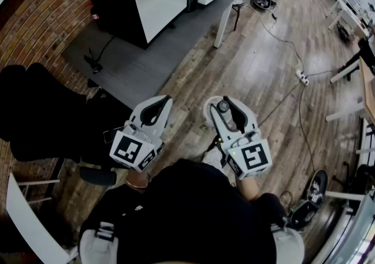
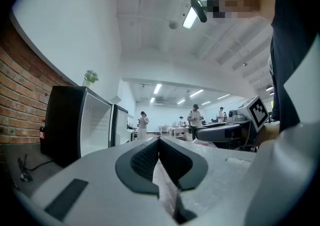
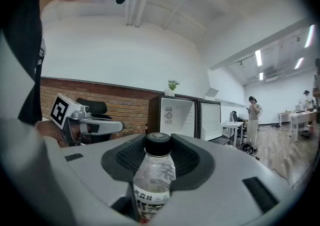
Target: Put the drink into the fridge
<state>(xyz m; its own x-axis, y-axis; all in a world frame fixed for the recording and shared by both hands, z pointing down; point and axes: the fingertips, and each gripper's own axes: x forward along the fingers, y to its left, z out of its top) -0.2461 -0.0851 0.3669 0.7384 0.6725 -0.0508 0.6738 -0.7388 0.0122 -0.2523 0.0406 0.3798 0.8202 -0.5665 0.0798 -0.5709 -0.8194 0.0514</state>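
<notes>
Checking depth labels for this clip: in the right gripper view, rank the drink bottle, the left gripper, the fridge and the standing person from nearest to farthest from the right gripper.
1. Drink bottle: gripped by the right gripper itself.
2. Left gripper: alongside, at left.
3. Fridge: ahead, centre of view.
4. Standing person: far right, beyond the fridge.

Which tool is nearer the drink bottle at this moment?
Right. The right tool grips the bottle between its jaws; the left tool is shut and empty, apart on the bottle's left.
</notes>
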